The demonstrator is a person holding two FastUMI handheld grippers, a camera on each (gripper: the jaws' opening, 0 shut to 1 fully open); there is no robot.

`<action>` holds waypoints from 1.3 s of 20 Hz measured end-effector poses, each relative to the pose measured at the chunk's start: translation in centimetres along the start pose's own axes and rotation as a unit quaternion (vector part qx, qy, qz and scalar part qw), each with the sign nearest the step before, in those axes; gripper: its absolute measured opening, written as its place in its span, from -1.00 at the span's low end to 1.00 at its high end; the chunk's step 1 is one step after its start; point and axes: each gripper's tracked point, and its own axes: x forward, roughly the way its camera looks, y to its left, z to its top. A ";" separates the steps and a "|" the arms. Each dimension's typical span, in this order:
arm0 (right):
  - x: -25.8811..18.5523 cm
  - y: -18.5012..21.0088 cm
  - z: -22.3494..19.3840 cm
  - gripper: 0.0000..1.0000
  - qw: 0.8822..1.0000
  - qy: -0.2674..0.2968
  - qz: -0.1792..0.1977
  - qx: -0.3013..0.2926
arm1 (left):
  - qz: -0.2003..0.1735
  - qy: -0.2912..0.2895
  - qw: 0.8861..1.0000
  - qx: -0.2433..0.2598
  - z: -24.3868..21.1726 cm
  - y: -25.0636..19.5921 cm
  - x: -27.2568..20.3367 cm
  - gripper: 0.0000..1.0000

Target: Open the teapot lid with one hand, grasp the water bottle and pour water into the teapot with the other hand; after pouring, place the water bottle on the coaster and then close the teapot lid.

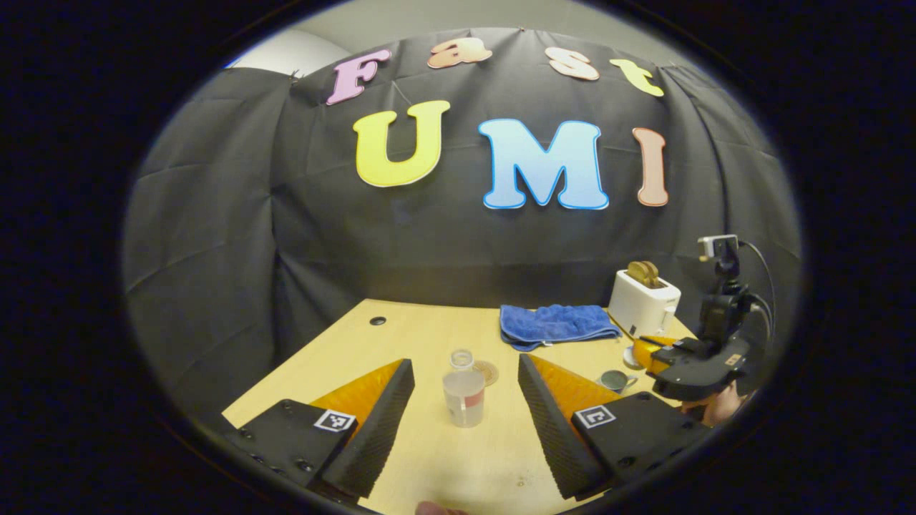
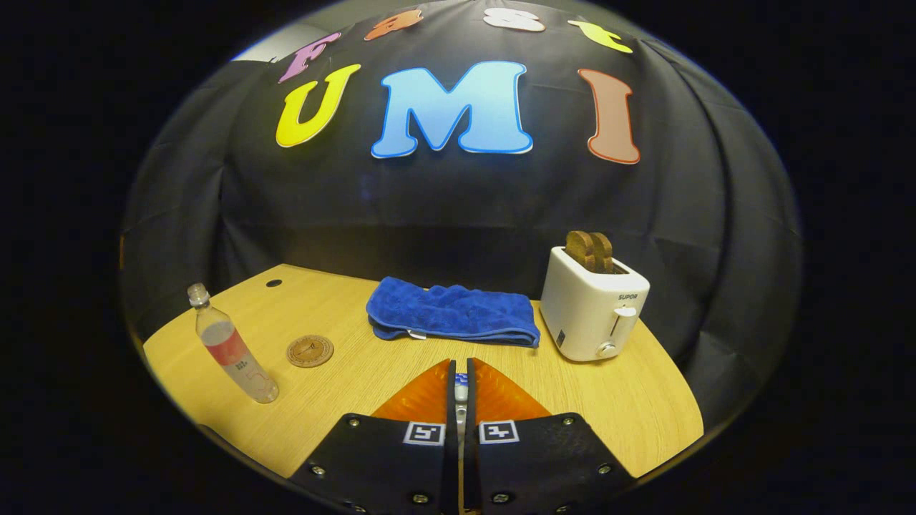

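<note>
A clear uncapped water bottle (image 1: 464,392) with a red label stands on the wooden table (image 1: 401,336), between the fingers of my open left gripper (image 1: 465,363), which do not touch it. Just behind it lies the round coaster (image 1: 489,372). In the right gripper view the bottle (image 2: 232,347) stands at the left with the coaster (image 2: 310,351) beside it. To the right, the small teapot (image 1: 614,380) sits with its mouth uncovered. My right gripper (image 1: 644,352) hovers over it. Its fingers, seen close up (image 2: 459,366), are shut on a small whitish piece, apparently the teapot lid (image 2: 461,392).
A folded blue towel (image 2: 454,311) lies at the back of the table, with a white toaster (image 2: 592,315) holding toast to its right. A hand (image 1: 715,408) holds the right gripper. A cable hole (image 2: 273,283) is in the far left corner.
</note>
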 end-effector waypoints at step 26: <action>-13.3 -1.3 3.7 -0.94 0.998 0.035 -0.058 0.012 | -0.069 0.075 0.995 0.003 -17.0 0.8 14.1 1.00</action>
